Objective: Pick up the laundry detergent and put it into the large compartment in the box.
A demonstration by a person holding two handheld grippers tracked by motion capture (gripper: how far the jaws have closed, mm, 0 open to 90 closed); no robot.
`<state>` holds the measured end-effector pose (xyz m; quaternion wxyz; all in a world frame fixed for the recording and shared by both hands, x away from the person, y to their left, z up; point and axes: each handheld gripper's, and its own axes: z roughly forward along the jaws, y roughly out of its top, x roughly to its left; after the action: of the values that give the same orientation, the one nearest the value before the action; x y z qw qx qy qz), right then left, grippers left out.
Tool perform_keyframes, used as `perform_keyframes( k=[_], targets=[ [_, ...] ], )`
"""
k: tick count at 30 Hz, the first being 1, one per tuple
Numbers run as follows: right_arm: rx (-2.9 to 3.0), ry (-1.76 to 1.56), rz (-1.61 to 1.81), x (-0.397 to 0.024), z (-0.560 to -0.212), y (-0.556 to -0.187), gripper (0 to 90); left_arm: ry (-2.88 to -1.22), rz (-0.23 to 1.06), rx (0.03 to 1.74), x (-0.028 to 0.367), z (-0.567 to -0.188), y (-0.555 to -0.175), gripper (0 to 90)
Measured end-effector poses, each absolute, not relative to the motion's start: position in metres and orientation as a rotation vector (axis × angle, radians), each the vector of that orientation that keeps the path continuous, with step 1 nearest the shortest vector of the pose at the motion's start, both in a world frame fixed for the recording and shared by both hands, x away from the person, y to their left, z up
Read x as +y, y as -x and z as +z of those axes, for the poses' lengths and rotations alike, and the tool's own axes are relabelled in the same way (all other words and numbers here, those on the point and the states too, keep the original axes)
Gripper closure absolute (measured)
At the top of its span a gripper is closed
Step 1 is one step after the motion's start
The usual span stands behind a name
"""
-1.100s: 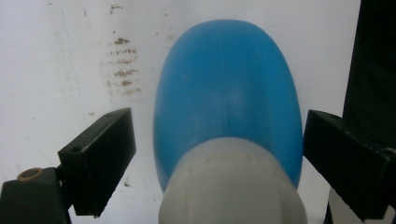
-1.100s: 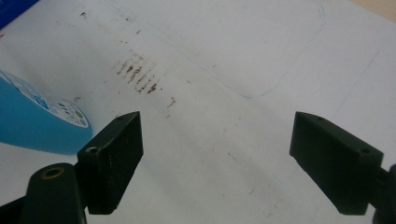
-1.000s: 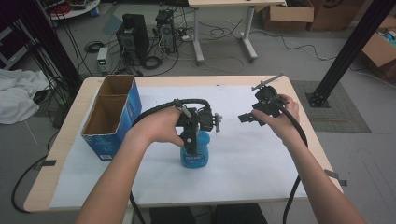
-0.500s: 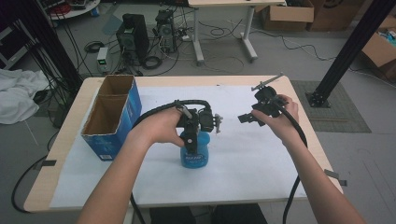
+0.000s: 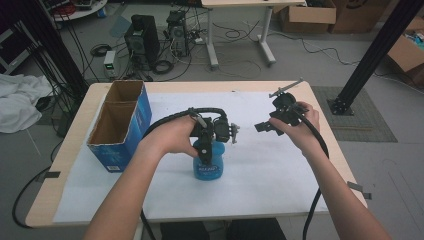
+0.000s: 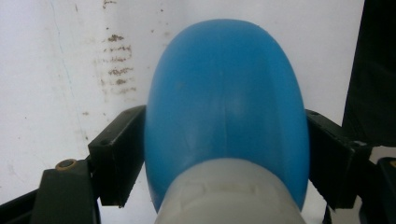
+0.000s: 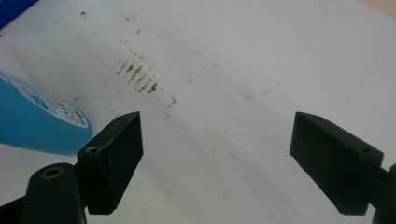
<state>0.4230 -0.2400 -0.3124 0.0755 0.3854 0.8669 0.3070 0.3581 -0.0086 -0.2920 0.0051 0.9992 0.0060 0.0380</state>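
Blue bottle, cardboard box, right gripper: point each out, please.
blue bottle (image 5: 208,167), high view, on its labelled body.
cardboard box (image 5: 143,111), high view, on its blue outer wall.
right gripper (image 7: 215,163), right gripper view, midway between its open fingers.

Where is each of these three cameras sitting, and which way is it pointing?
High view: above the person's side, looking down on the table; both forearms show.
Left gripper view: rides the left claw, facing down on the blue bottle between its jaws.
Right gripper view: rides the right claw, facing the white sheet.
All three share the bottle.
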Motion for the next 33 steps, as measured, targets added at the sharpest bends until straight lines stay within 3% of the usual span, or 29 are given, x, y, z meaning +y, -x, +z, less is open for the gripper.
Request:
perform_keyframes(
  k=[33],
  targets=[
    [2.598, -1.165, 0.923, -0.2440, -0.3154, -0.4230, 17.2, -3.142, 0.081, 0.039, -0.0097, -0.2945, -0.3615, 37.2]
  ],
)
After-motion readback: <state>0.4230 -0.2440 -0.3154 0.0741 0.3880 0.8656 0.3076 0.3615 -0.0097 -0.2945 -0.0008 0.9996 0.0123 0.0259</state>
